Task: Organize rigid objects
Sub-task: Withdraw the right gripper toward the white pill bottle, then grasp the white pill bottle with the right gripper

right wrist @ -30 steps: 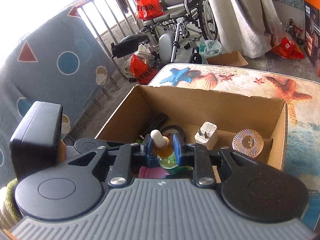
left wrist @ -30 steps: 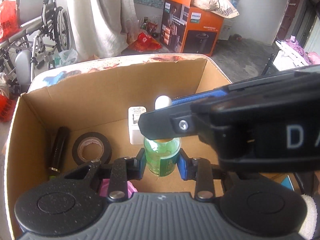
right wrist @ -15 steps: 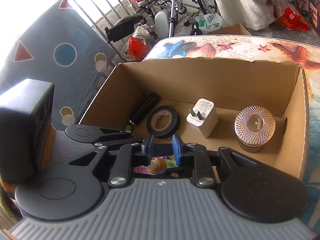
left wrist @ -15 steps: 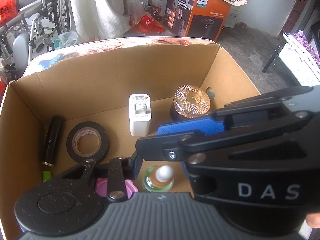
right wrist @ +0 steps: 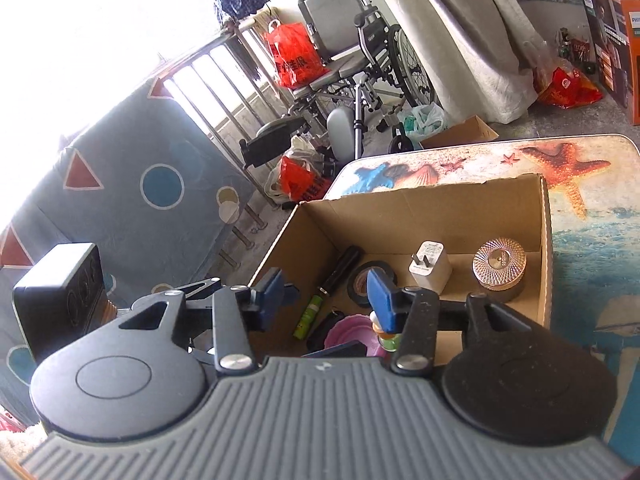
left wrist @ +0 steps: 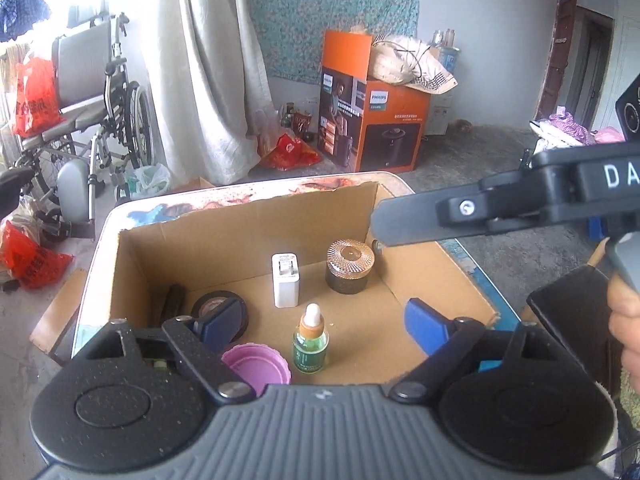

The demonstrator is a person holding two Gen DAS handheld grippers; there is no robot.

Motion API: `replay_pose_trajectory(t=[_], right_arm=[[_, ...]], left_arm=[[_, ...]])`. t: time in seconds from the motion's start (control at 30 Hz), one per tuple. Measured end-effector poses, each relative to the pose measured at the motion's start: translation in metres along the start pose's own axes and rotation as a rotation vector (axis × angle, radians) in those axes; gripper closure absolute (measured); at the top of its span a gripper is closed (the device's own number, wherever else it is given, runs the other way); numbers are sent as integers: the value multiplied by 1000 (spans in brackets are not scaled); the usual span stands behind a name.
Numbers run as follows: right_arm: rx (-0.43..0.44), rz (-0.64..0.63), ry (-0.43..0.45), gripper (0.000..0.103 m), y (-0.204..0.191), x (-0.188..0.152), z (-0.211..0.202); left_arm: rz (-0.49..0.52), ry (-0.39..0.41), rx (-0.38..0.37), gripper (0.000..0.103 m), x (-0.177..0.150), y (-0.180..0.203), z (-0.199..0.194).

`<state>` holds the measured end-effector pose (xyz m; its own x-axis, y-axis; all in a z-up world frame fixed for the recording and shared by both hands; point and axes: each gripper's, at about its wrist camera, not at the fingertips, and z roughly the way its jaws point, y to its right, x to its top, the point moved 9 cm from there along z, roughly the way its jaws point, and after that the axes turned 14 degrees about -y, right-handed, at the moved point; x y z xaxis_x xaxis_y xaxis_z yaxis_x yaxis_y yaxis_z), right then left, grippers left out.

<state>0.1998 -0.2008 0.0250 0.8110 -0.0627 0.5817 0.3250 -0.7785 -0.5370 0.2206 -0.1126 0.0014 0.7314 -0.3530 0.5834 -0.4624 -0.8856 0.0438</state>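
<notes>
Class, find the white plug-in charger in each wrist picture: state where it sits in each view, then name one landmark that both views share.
Left wrist view: the white charger stands upright mid-frame, near the cardboard box's back wall, left of the copper-lidded jar.
Right wrist view: the charger sits right of centre, between the black tape roll and the jar.
Shared landmark: the copper-lidded jar, immediately right of the charger in both.

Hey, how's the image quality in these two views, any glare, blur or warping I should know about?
Right wrist view: the window at upper left is blown out to white, and the metal railing bows from fisheye warping. Left wrist view: even light, no glare; the brown cardboard box and the green glass dropper bottle inside it look sharp, while the frame's edges curve.
</notes>
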Motion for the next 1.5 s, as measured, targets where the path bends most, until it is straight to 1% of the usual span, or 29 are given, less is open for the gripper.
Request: replay_pose_trajectory(t=[0.1,0.2,0.27,0.37,0.47,0.57,0.7,0.83,0.9,0.97,1.0,1.1,1.17,1.23,1.27,1.3,1.4,1.43,1.5], right_arm=[[40,0,60,52,-20,-21,-26],[79,-1,79,50,-39,-45,-36],[102,5,70,50,-48,-60,-32],[137,26,34,49,-62,-80,-12],[156,50,-18,49,-72,-95,17],[164,78,-83,49,-81,-104,54],[155,95,-148,49,-88,-101,95],[143,123,-187,50,-88,-97,127],[133,135,-203,50,-88,-97,140],[128,142,-210,50,-88,-95,150],[123,146,-214,50,-89,-94,154],[116,155,-218,50,-86,-93,161],[112,165,-219,50,-84,-92,164],[114,182,-221,50,-79,-91,167],[115,187,-221,51,-78,-91,168],[117,193,-221,52,-76,-91,170],[119,203,-228,56,-73,-91,173],[118,206,-231,58,-73,-92,174],[114,206,-229,59,-73,-92,176]], left_arm=[[21,57,40,5,-23,-3,-34],[2,83,91,5,-46,-13,-58],[-32,89,103,5,-60,-27,-68],[-80,89,128,5,-76,-41,-74],[-116,75,166,5,-90,-57,-70],[-149,41,194,5,-103,-71,-56],[-176,-5,199,5,-114,-86,-29],[-187,-62,212,6,-120,-97,0],[-197,-81,203,11,-123,-100,11],[-206,-94,195,13,-124,-102,18],[-203,-98,195,17,-124,-102,20],[-191,-100,203,27,-124,-102,27],[-191,-102,200,31,-124,-101,30],[-188,-102,203,33,-124,-100,32],[-183,-104,204,36,-124,-99,33],[-180,-105,203,40,-124,-98,34],[-165,-100,221,47,-124,-95,33],[-158,-97,222,48,-124,-93,32],[-161,-95,223,49,-124,-93,32]])
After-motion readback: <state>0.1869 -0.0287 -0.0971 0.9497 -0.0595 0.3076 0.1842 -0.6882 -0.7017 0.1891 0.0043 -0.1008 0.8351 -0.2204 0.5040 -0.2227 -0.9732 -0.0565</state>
